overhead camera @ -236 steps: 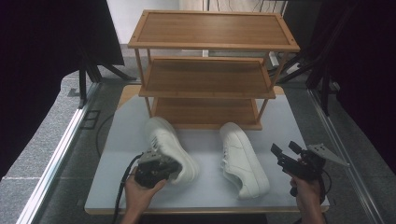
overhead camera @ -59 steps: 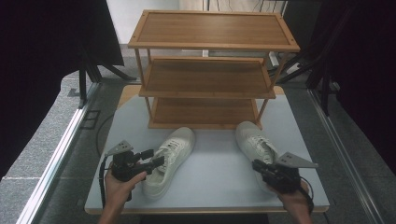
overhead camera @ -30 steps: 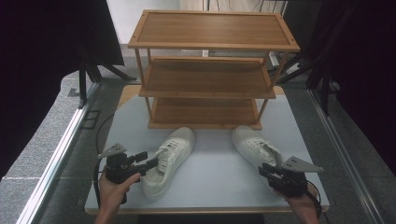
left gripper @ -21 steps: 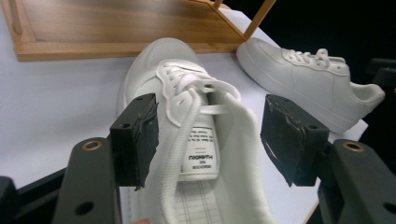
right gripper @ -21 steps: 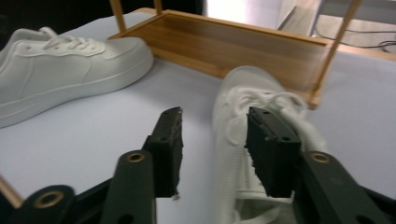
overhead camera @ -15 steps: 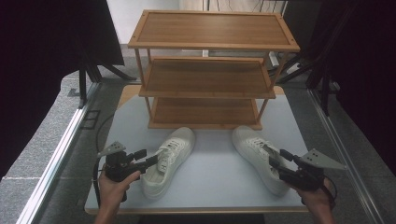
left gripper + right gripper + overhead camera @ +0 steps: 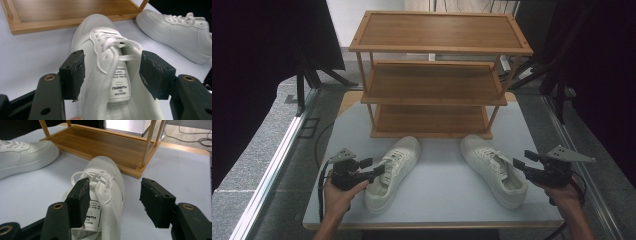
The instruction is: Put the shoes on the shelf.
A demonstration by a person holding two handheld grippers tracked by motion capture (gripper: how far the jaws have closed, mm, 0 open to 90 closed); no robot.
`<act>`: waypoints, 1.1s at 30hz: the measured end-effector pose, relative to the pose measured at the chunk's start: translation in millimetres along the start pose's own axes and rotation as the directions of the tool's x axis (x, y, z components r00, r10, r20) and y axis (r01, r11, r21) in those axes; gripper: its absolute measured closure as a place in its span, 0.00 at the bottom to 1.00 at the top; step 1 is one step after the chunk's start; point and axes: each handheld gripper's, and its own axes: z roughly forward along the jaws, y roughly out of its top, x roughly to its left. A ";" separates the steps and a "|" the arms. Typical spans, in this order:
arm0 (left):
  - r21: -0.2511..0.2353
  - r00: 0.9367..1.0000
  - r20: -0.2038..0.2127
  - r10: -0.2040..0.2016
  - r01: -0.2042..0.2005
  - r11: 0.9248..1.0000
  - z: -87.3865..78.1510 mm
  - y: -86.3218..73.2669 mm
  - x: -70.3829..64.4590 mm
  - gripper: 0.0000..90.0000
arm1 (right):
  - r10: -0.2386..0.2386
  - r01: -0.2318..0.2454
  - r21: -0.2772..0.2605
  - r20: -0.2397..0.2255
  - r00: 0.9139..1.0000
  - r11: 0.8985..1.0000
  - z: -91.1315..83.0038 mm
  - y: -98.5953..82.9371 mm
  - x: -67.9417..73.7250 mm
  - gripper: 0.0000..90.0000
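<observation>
Two white lace-up sneakers lie on the pale table [image 7: 437,200], toes toward a wooden rack. My left gripper [image 7: 374,169] is open at the heel end of the left sneaker [image 7: 393,170]. In the left gripper view its pads [image 7: 75,73] straddle the tongue and collar of that sneaker [image 7: 100,37], apart from it. My right gripper [image 7: 519,165] is open at the heel of the right sneaker [image 7: 492,167]. In the right gripper view, one pad [image 7: 80,198] sits over the tongue of the sneaker [image 7: 107,170]. The other pad hangs outside the shoe's side wall.
A three-tier wooden shoe rack [image 7: 439,75] stands at the back of the table, its shelves bare. The bottom shelf [image 7: 105,145] lies just beyond both toes. Free table surface lies between the two sneakers. Black stands and cables flank the table on the floor.
My right gripper has shifted to the right and a little forward along the right sneaker's heel. The left gripper has stayed at the left sneaker's heel, open.
</observation>
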 end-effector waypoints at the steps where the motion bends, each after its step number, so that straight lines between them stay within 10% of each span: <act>1: 0.004 1.000 0.000 0.010 -0.010 1.000 0.3 0.0 0.0 0.42 | -0.001 0.001 0.010 -0.008 1.000 1.000 0.8 -1.3 -1.8 0.46; 12: 0.048 0.998 0.008 0.058 -0.058 0.997 9.4 -0.1 -2.6 0.41 | -0.041 0.048 0.135 -0.058 0.997 0.990 29.4 -4.1 -3.2 0.45; 22: 0.101 0.987 -0.131 0.094 -0.081 0.992 32.2 1.4 6.9 0.45 | -0.113 0.117 0.225 -0.029 0.993 0.967 74.3 -6.4 -4.3 0.48; 33: 0.127 0.982 -0.146 0.120 -0.102 0.987 45.0 1.3 1.7 0.78 | -0.121 0.116 0.218 0.008 0.993 0.969 88.1 -9.8 -3.8 0.70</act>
